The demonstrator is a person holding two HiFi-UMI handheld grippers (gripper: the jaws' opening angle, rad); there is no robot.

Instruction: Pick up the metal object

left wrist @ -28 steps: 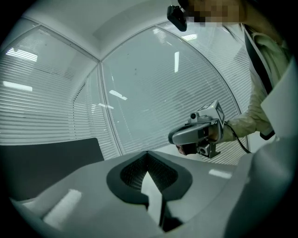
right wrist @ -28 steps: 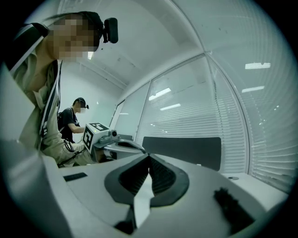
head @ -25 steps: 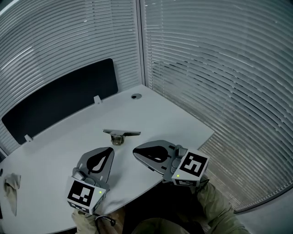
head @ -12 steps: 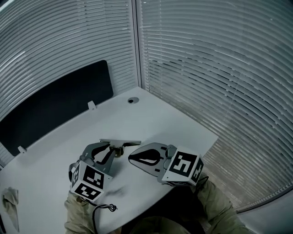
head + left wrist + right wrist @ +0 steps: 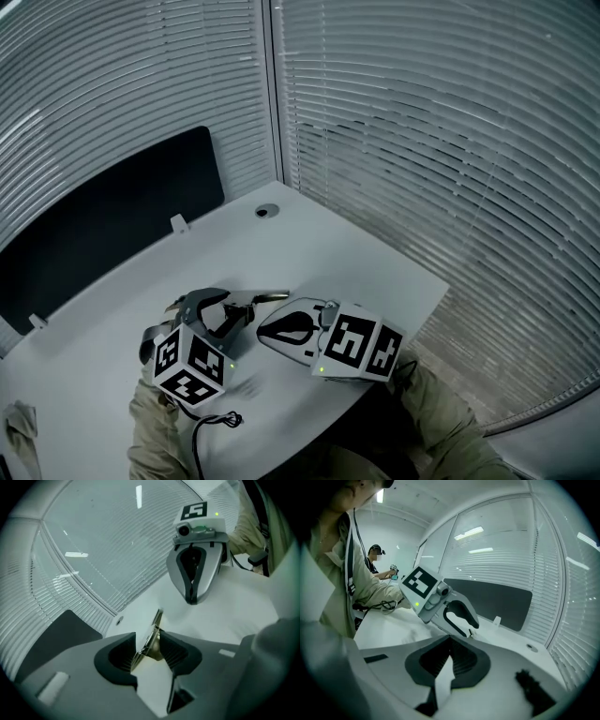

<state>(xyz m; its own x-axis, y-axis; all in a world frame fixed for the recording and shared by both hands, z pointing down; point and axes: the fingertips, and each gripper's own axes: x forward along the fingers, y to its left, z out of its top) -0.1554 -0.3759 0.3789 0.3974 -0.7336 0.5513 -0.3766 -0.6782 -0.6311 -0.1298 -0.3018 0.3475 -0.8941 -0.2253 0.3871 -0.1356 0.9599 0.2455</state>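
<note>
The metal object [image 5: 269, 297], a thin steel plate on a brass base, stands on the white table [image 5: 366, 253]. In the left gripper view it [image 5: 151, 641] sits upright between my pads, the plate near one pad and the brass base by the other. My left gripper [image 5: 230, 307] is around it with its jaws opening. My right gripper [image 5: 264, 330] lies just right of it, shut and empty, its tips pointing at the left one. The left gripper view shows that right gripper [image 5: 191, 598] beyond the object.
A black panel [image 5: 103, 225] stands along the table's far edge, with a round cable grommet [image 5: 267, 211] near the corner. Window blinds close in behind and to the right. A grey cloth [image 5: 19, 422] lies at far left. A distant person [image 5: 375, 562] shows in the right gripper view.
My left gripper moved forward from the near edge, turned, and its jaws opened round the metal object. The right gripper shifted slightly left and stayed shut.
</note>
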